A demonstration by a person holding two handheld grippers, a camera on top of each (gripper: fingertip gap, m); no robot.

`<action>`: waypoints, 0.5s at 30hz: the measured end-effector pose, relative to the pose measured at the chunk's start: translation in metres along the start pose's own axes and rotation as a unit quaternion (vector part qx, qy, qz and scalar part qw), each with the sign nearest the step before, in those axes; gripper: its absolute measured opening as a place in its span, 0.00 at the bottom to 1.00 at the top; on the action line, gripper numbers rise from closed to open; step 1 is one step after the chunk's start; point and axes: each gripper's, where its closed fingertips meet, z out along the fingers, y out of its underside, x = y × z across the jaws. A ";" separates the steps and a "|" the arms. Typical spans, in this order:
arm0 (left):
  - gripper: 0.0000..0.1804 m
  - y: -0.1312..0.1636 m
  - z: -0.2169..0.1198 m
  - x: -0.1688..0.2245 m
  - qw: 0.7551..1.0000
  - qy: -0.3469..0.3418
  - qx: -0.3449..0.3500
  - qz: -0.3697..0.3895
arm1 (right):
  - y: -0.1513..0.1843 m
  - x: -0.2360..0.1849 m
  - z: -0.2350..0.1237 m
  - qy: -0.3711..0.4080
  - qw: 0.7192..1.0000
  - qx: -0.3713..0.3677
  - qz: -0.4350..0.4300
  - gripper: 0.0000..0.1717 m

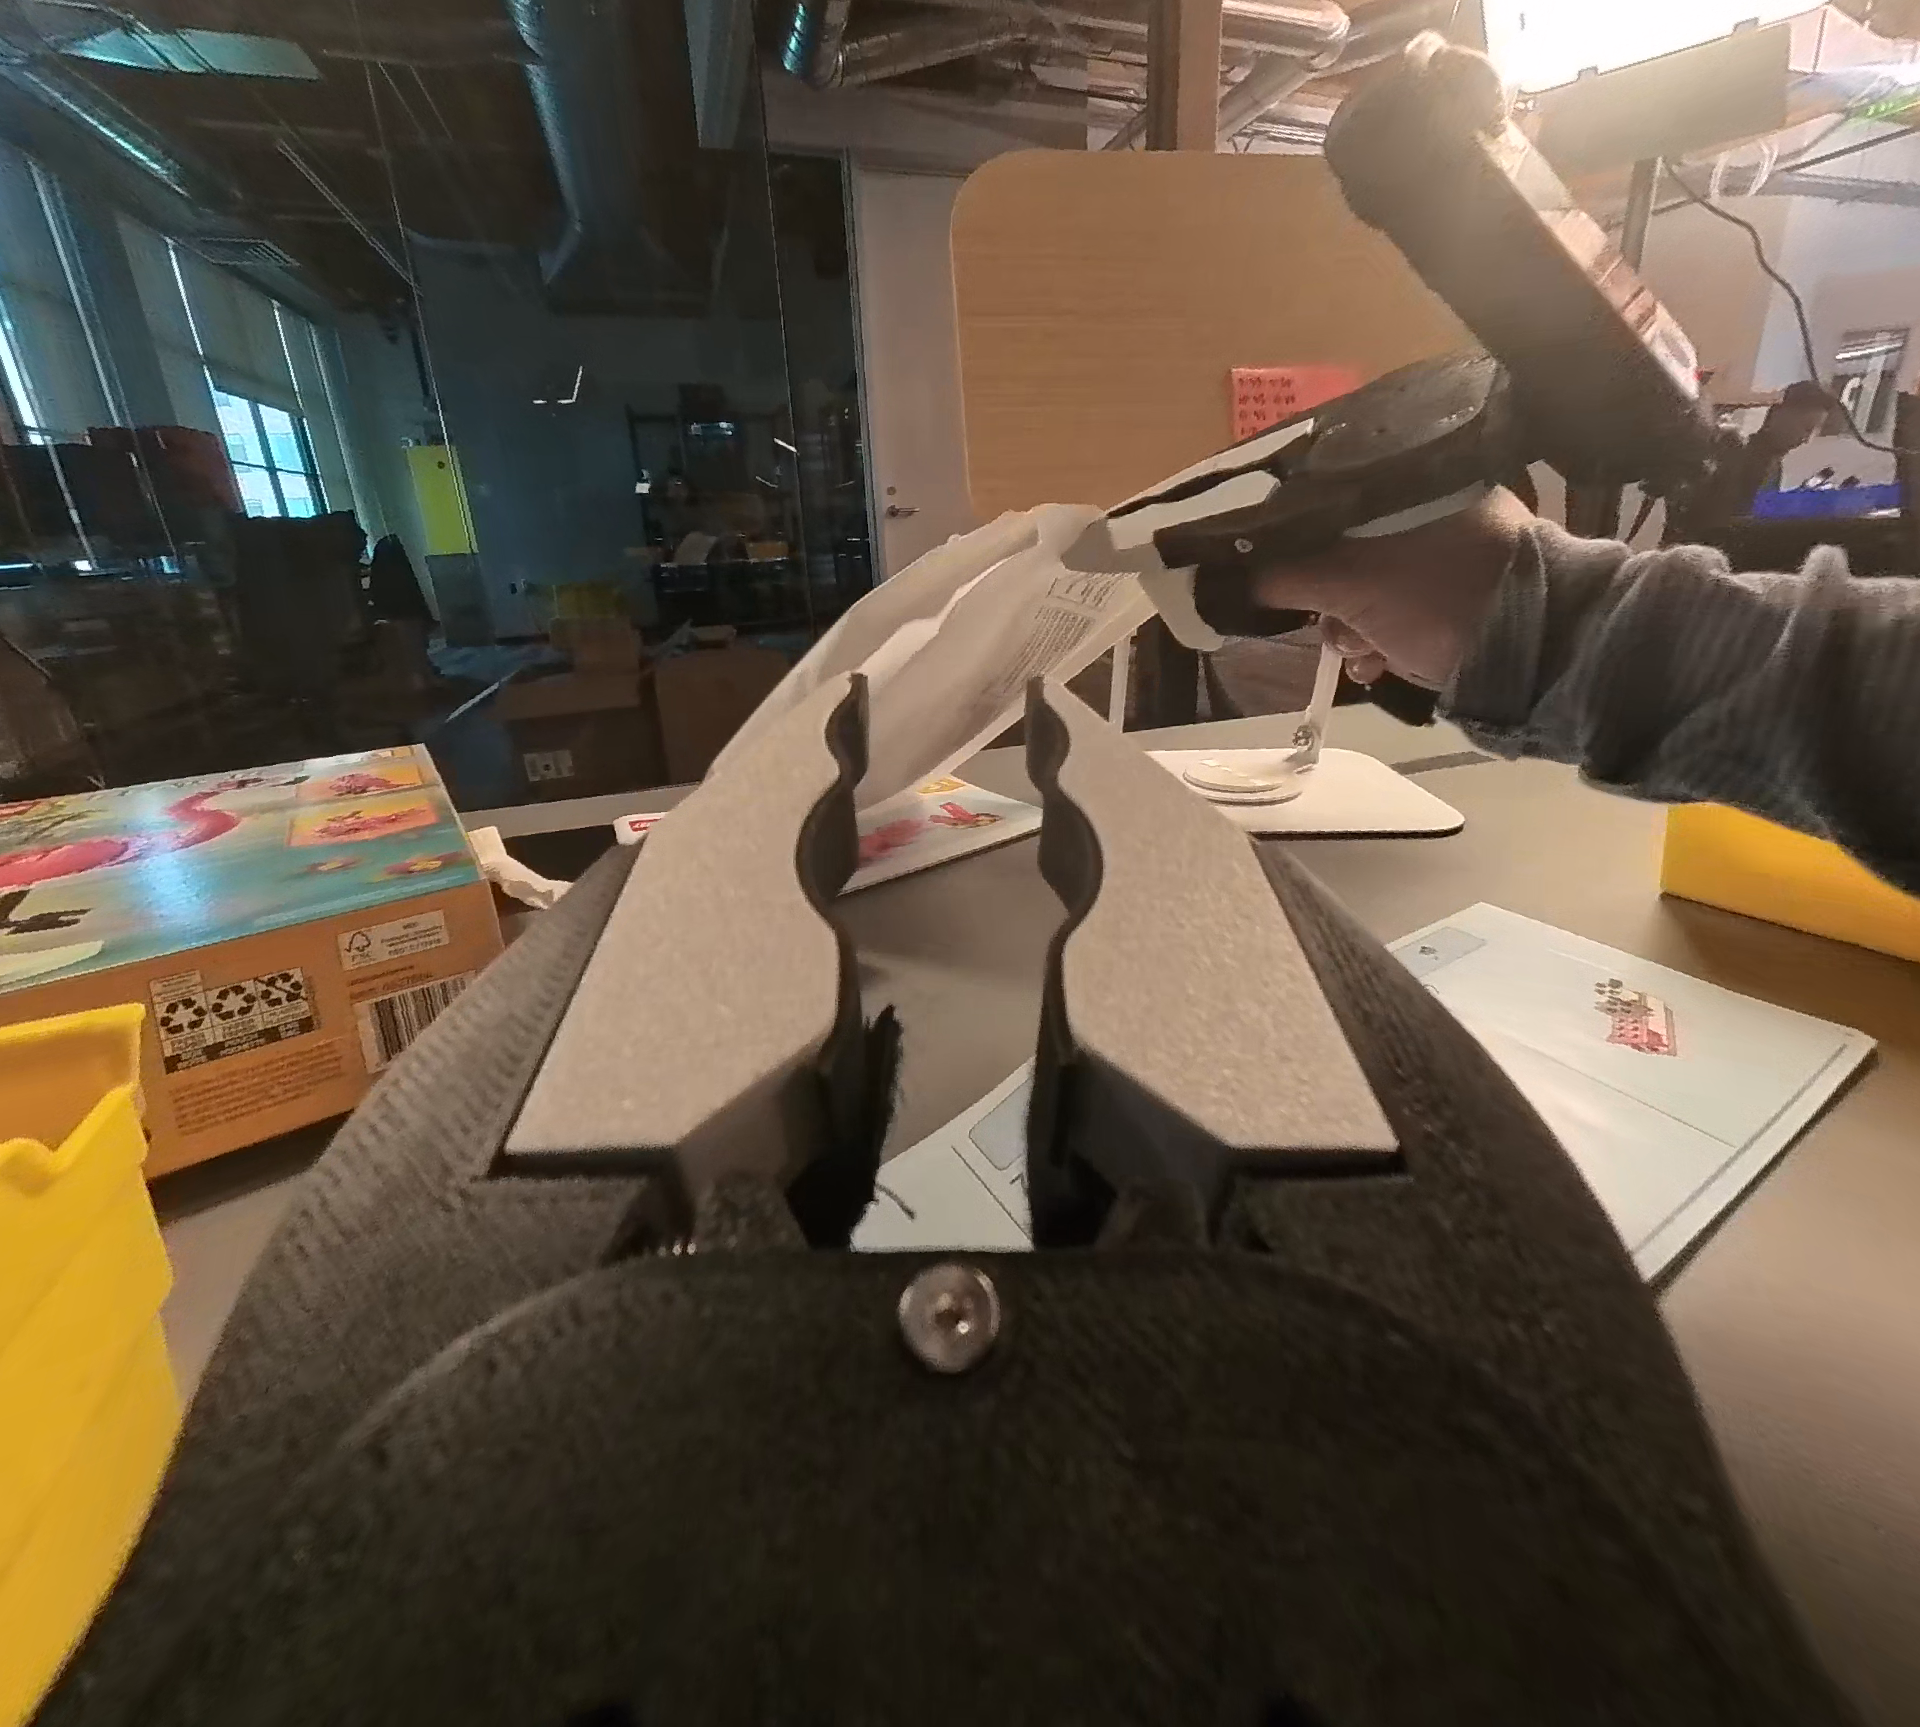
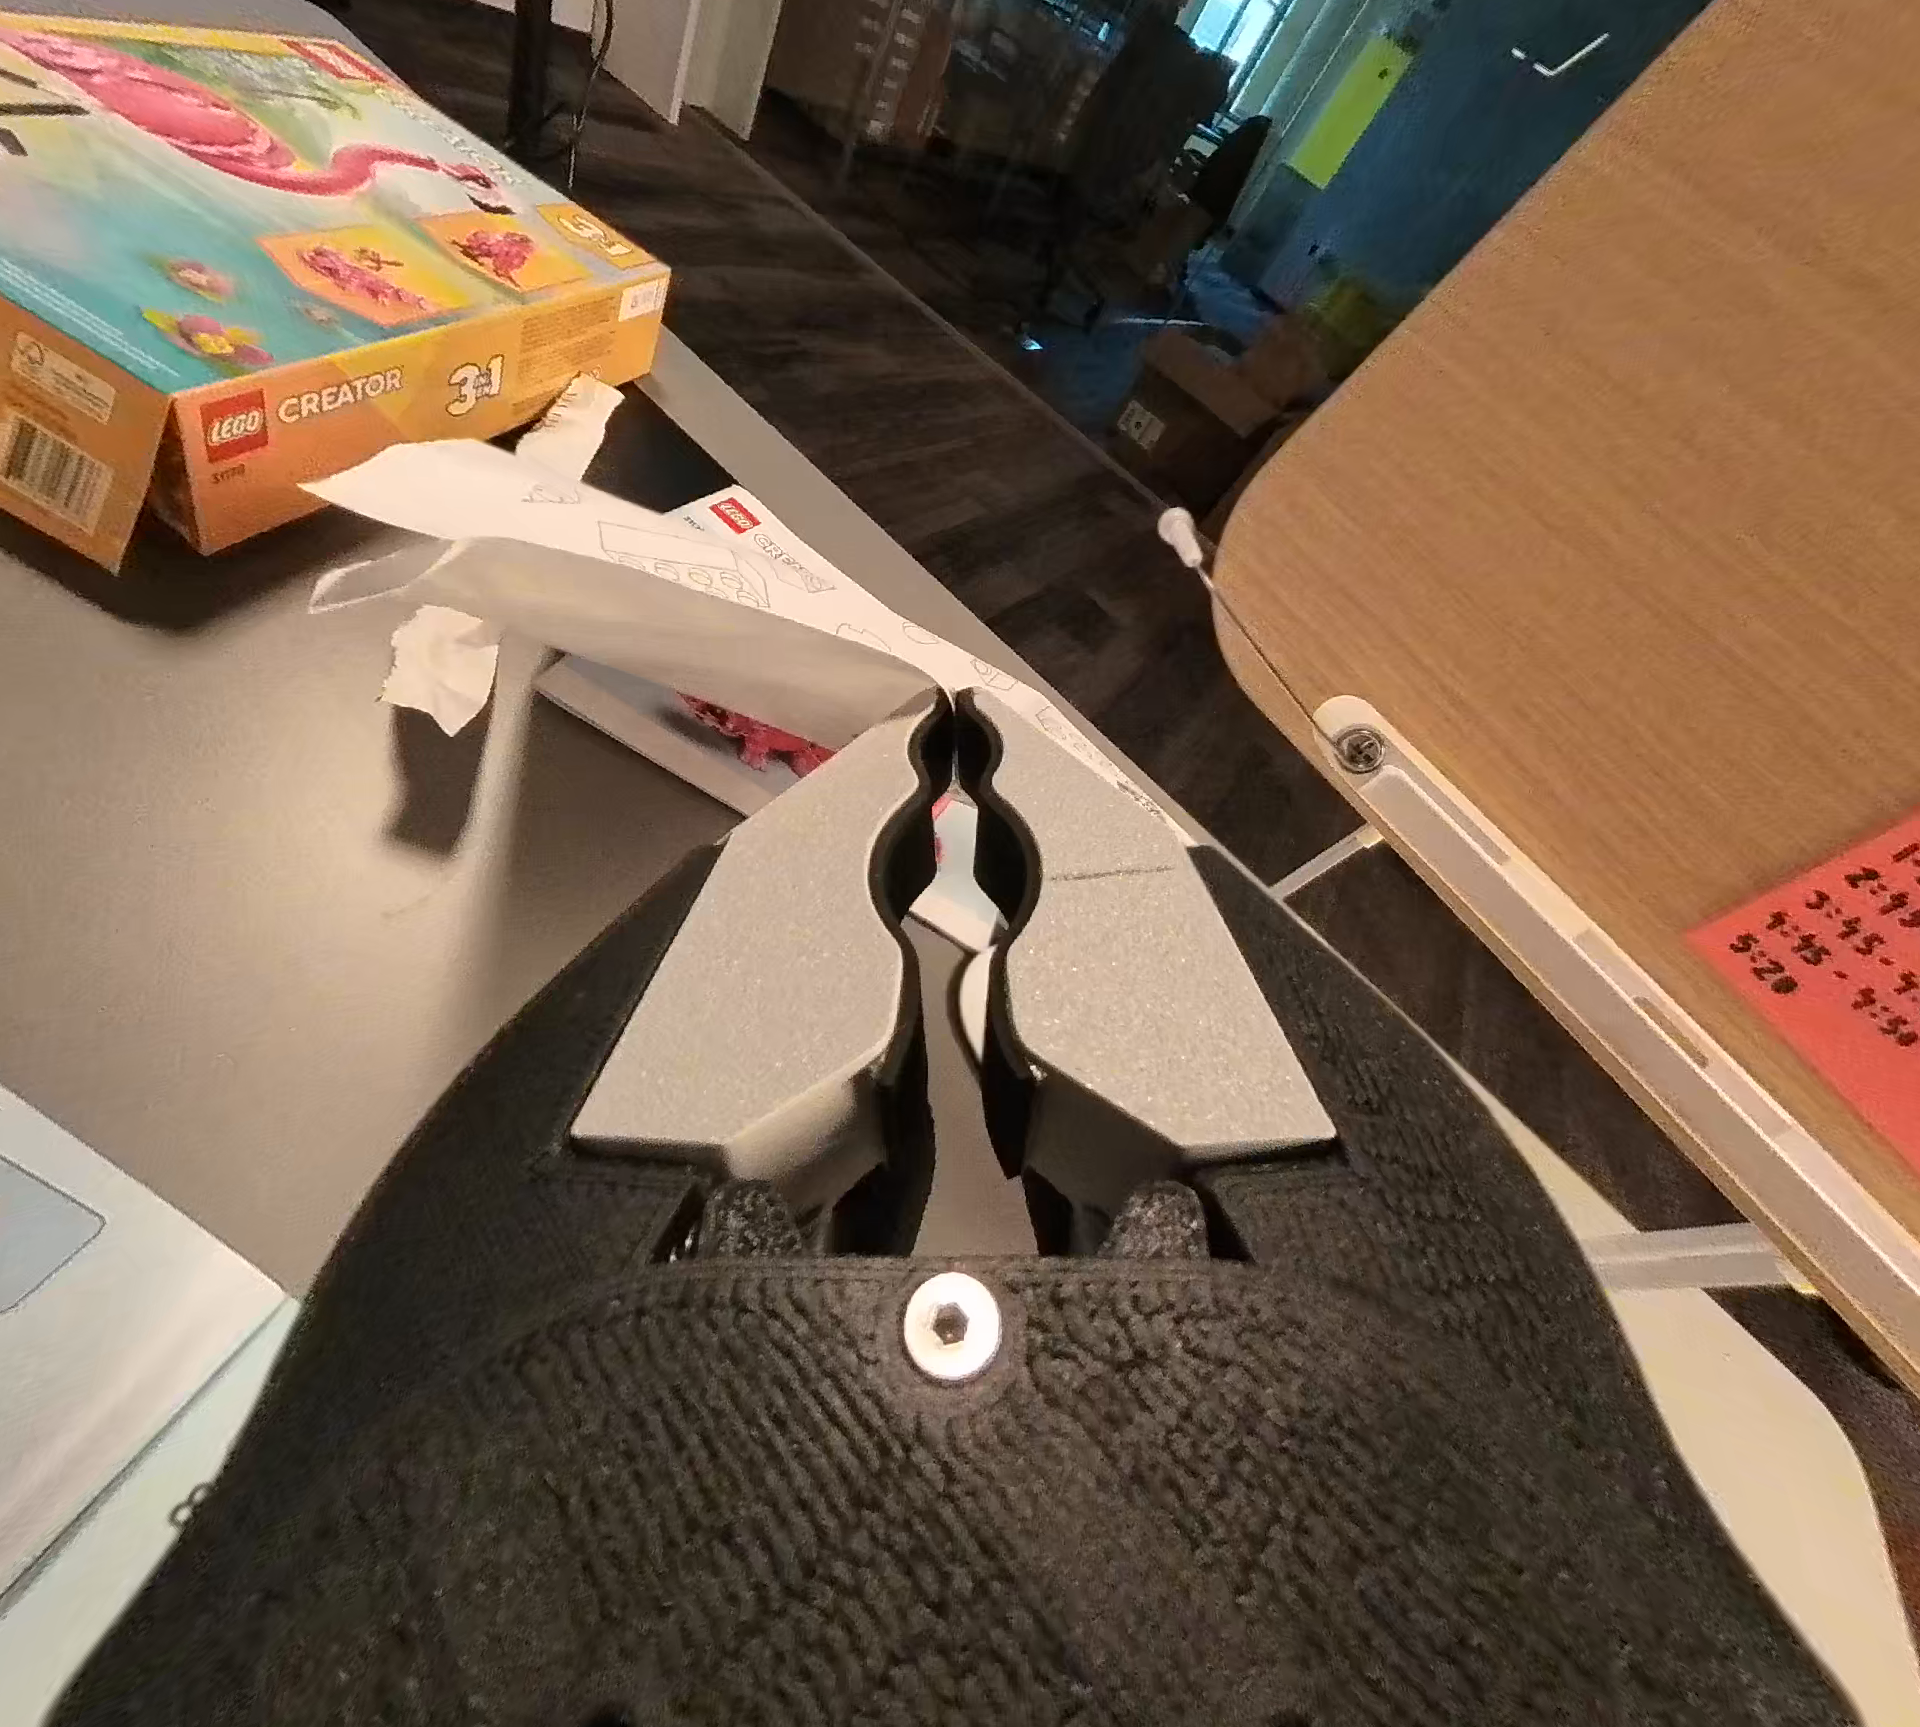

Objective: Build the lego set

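Note:
My right gripper (image 2: 954, 709) is shut on the edge of a white paper bag (image 2: 644, 607) with printed line drawings and holds it lifted off the grey table (image 2: 208, 846). In the left wrist view the right gripper (image 1: 1091, 539) pinches the bag's upper corner, and the bag (image 1: 966, 628) hangs slanting down to the left. My left gripper (image 1: 945, 711) is open just in front of the bag's lower part, and its pads do not press on the bag. A booklet with pink pictures (image 1: 935, 830) lies under the bag; it also shows in the right wrist view (image 2: 727, 721).
A toy brick box (image 1: 208, 888) (image 2: 260, 254) lies at the left, a torn paper scrap (image 2: 442, 669) beside it. Yellow bins (image 1: 73, 1262) (image 1: 1787, 877) stand at both sides. A printed sheet (image 1: 1621, 1043) lies at the right. A wooden board on a white stand (image 1: 1143, 347) (image 2: 1610, 430) is behind. The left gripper's tips are roughly 20 centimetres from the right gripper's.

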 end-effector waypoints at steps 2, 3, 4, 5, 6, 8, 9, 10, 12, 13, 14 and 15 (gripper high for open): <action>0.16 -0.001 0.000 0.000 1.000 0.000 0.001 0.001 | 0.002 -0.004 -0.001 -0.002 1.000 -0.003 -0.016 0.00; 0.16 -0.001 0.000 0.000 1.000 0.000 0.001 0.001 | 0.003 -0.008 -0.001 -0.003 0.999 -0.005 -0.032 0.00; 0.16 -0.001 0.000 0.000 1.000 0.000 0.002 0.002 | 0.006 -0.013 -0.001 -0.005 0.999 -0.008 -0.051 0.00; 0.16 -0.001 0.000 0.000 1.000 0.000 0.003 0.002 | 0.009 -0.019 -0.002 -0.009 0.998 -0.012 -0.068 0.00; 0.16 -0.002 0.000 0.000 1.000 0.000 0.003 0.002 | 0.011 -0.027 -0.002 -0.015 0.996 -0.015 -0.082 0.00; 0.16 -0.002 0.000 0.000 1.000 0.000 0.003 0.002 | 0.016 -0.043 -0.003 -0.030 0.993 -0.021 -0.110 0.00; 0.16 -0.002 0.000 0.001 1.000 0.000 0.004 0.003 | 0.018 -0.052 -0.002 -0.039 0.991 -0.024 -0.125 0.00; 0.16 -0.002 0.000 0.000 1.000 -0.001 0.004 0.004 | 0.021 -0.062 -0.002 -0.051 0.989 -0.028 -0.139 0.00; 0.16 -0.002 -0.001 -0.002 1.000 -0.004 0.004 0.005 | 0.031 -0.082 0.000 -0.078 0.982 -0.044 -0.165 0.00; 0.16 -0.001 -0.001 -0.004 1.000 -0.007 0.003 0.002 | 0.037 -0.091 0.002 -0.088 0.978 -0.055 -0.179 0.00; 0.16 -0.001 -0.001 -0.006 1.000 -0.010 0.003 -0.002 | 0.043 -0.099 0.004 -0.097 0.975 -0.063 -0.191 0.00; 0.16 -0.001 -0.001 -0.008 1.000 -0.013 0.003 -0.007 | 0.049 -0.106 0.006 -0.108 0.972 -0.070 -0.195 0.00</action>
